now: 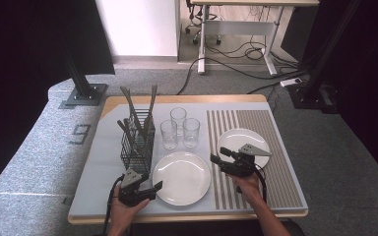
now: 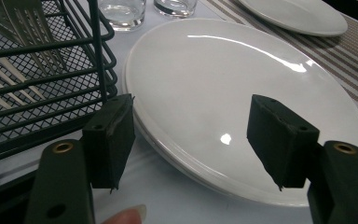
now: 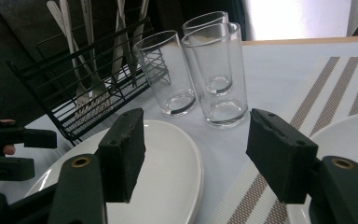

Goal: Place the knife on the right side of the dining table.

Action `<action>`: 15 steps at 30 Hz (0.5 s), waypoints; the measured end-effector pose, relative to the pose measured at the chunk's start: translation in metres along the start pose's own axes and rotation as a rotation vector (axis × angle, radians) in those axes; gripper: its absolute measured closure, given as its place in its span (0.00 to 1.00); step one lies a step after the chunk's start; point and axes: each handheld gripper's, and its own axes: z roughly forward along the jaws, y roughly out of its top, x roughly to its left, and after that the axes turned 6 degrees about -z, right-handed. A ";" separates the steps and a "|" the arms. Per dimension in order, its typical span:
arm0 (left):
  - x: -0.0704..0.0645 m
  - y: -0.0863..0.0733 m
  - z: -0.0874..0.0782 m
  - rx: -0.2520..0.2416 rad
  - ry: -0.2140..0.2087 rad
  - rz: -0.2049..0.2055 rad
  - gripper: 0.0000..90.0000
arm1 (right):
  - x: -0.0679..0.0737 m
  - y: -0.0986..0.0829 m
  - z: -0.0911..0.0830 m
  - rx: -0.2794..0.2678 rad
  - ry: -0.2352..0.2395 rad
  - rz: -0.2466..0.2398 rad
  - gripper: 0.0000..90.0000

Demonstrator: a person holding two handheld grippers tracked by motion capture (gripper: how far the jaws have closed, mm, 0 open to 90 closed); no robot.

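Note:
A white plate (image 1: pixel 182 177) lies at the front middle of the table. My left gripper (image 1: pixel 153 191) is at its left rim, open and holding nothing; in the left gripper view its jaws (image 2: pixel 191 140) stand wide over the plate's near edge (image 2: pixel 223 70). My right gripper (image 1: pixel 216 162) hovers open between this plate and a second white plate (image 1: pixel 243 142) on the striped placemat (image 1: pixel 280 162). In the right gripper view the open jaws (image 3: pixel 196 154) frame three empty glasses (image 3: pixel 219 70) behind the first plate (image 3: pixel 168 172).
A black wire cutlery basket (image 1: pixel 138 142) with several forks and knives stands left of the glasses (image 1: pixel 179 130), close to my left gripper. The table's front edge (image 1: pixel 187 216) runs just under both hands. A desk and cables lie on the floor beyond.

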 end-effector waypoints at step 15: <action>0.001 0.001 0.001 0.000 -0.017 -0.015 0.34 | 0.014 0.022 0.017 0.018 0.041 -0.009 0.37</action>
